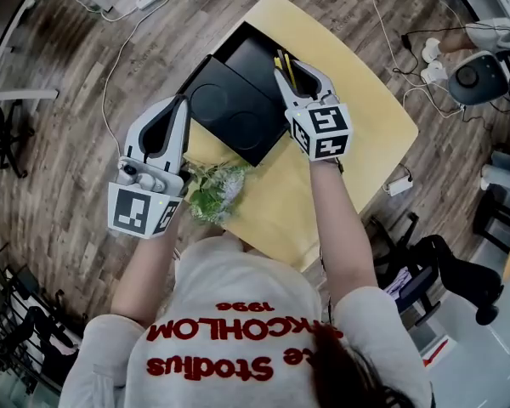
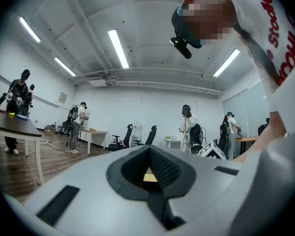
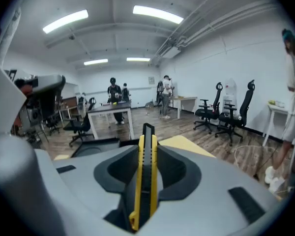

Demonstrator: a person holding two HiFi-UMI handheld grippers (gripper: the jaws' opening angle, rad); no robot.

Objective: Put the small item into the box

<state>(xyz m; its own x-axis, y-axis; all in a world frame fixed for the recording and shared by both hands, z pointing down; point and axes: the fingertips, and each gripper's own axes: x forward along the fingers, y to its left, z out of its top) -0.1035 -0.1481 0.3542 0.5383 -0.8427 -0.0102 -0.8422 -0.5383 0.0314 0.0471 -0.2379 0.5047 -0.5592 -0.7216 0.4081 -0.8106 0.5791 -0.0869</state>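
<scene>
Right gripper (image 3: 147,151): jaws clamped on a yellow-and-black utility knife (image 3: 143,181). The knife stands on edge between the pads, with its nose projecting past the fingertips. In the head view this gripper (image 1: 282,68) hangs over the open black box (image 1: 253,51), and the knife (image 1: 281,63) points into the box opening. Whether the knife touches the box cannot be told.

Just left of these jaws lies the black lid (image 1: 231,113), embossed with two circles. It overlaps the near side of the box and leaves only the far part open. Whether it lies flat or is propped up cannot be told. Ahead of the jaws shows the far corner of the yellow table (image 3: 187,142), then wood floor and office chairs (image 3: 226,114), with people at a desk (image 3: 113,95) farther back.

Left gripper (image 2: 149,154): jaws closed, nothing seen between the pads, only a sliver of yellow tabletop through the gap. In the head view its tips (image 1: 184,100) sit at the left edge of the lid; contact cannot be confirmed. Behind these jaws, beside the marker cube, a bundle of green foliage (image 1: 214,192) rests on the near table edge (image 1: 357,117).

Cables (image 1: 119,58) trail over the floor beyond the table.
</scene>
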